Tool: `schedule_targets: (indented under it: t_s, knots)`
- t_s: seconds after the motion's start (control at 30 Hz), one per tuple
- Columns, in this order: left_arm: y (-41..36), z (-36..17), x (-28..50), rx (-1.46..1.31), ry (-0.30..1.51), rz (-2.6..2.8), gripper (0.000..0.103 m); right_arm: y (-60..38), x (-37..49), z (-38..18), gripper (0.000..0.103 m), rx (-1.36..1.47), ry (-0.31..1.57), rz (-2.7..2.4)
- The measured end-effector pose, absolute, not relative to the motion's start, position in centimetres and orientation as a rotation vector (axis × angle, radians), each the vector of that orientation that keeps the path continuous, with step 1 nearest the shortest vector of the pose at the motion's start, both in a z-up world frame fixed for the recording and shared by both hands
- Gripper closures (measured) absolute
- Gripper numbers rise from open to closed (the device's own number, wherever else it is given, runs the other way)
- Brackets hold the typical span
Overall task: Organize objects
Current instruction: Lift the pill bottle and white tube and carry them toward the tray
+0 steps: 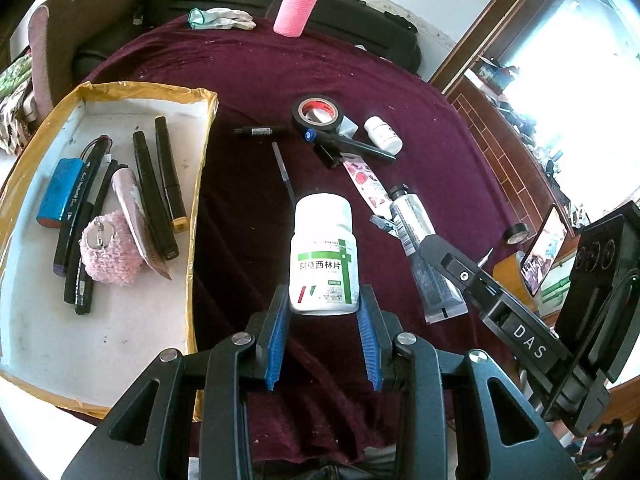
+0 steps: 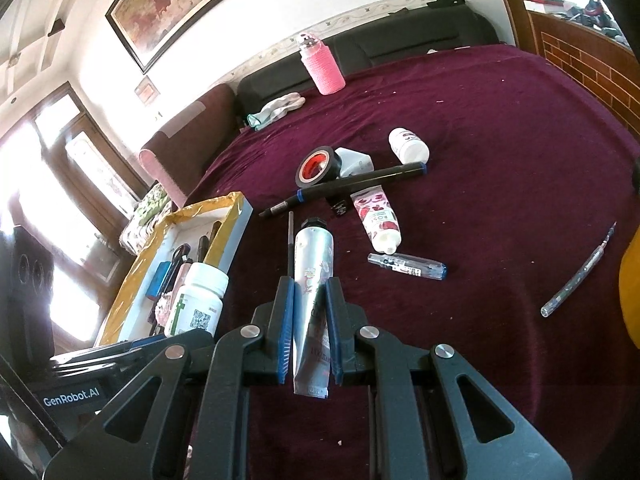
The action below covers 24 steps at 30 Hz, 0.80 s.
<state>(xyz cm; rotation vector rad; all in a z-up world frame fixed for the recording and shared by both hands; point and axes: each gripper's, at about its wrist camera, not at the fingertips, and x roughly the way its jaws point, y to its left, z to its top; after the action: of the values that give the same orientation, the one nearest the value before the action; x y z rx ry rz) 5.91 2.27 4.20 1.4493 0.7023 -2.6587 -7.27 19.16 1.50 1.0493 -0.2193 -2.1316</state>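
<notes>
With my left gripper clamped on the pill bottle and my right gripper clamped on the silver tube, lengthwise between its fingers, I see the tray lies to my left, nearer the left hand

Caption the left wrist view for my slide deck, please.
Left gripper shut on a white pill bottle above the maroon cloth, beside a tray of markers.

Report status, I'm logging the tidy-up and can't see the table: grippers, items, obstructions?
Left gripper shut on white pill bottle. Right gripper shut on silver tube. Tray left of both, path unobstructed.
</notes>
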Motion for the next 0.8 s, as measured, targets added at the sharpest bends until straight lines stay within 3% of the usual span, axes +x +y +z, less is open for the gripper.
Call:
schedule_targets:
  t_s: [0.8]
  knots:
    - [-1.1, 4.7, 7.0, 1.394, 0.77, -2.62, 0.074, 16.2, -6.8, 0.5, 0.09, 1.083, -0.185, -2.066]
